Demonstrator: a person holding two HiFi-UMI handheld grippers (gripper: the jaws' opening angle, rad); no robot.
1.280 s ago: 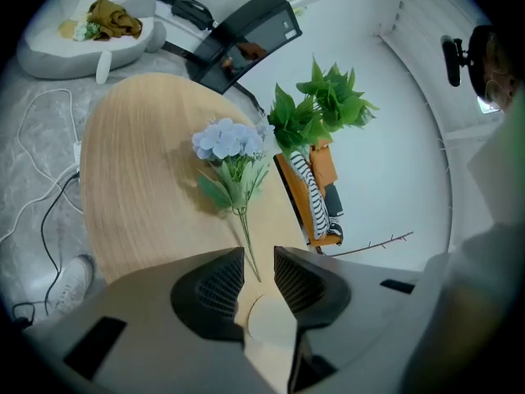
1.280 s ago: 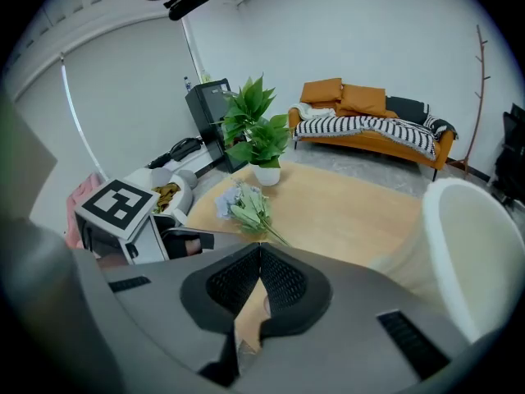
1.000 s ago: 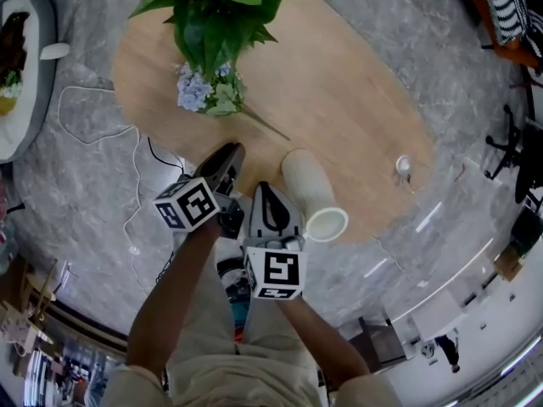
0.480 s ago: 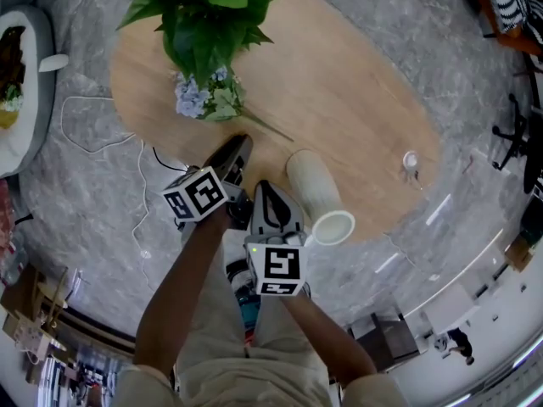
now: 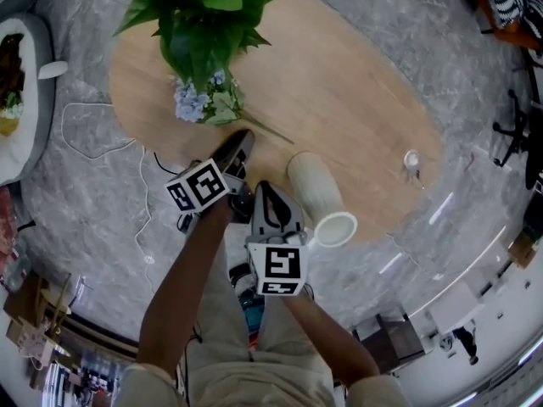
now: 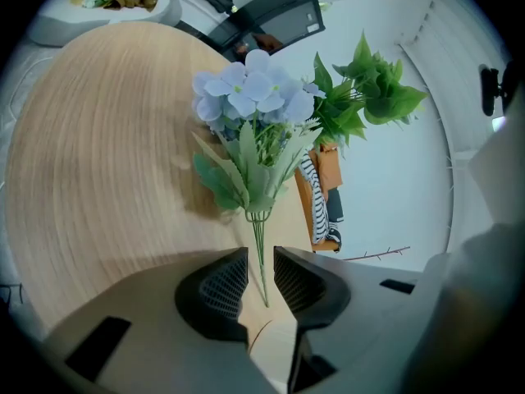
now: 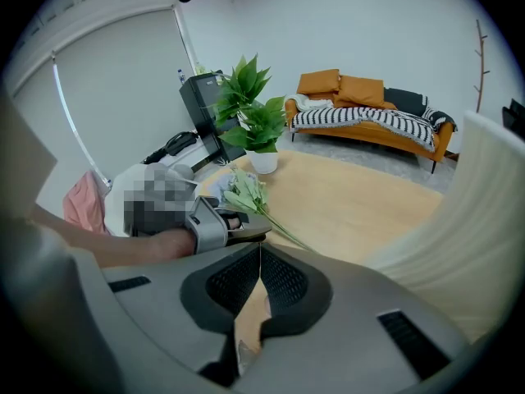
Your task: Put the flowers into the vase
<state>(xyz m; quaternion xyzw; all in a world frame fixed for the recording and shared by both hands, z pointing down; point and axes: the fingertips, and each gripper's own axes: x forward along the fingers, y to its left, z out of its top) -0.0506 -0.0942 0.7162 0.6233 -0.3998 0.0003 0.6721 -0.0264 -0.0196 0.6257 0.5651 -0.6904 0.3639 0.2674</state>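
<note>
A bunch of pale blue flowers [image 5: 202,100] with green leaves lies on the oval wooden table [image 5: 339,83], its thin stem [image 5: 270,131] pointing toward me. In the left gripper view the flowers [image 6: 253,93] fill the middle, and the stem [image 6: 261,253] runs down between the jaws with a gap on each side. My left gripper [image 5: 240,139] [image 6: 261,263] is open around the stem's end. A cream vase [image 5: 316,192] lies on its side at the table's near edge, mouth toward me. Beside it, my right gripper [image 5: 270,190] [image 7: 260,251] is shut and holds nothing.
A leafy potted plant [image 5: 204,15] stands on the table just behind the flowers. A small clear object [image 5: 411,159] sits near the right rim. White cables [image 5: 140,168] trail over the marble floor at left. An orange sofa [image 7: 369,109] stands across the room.
My left gripper has crept forward and a little lower along the stem. The right gripper and the vase have stayed where they were.
</note>
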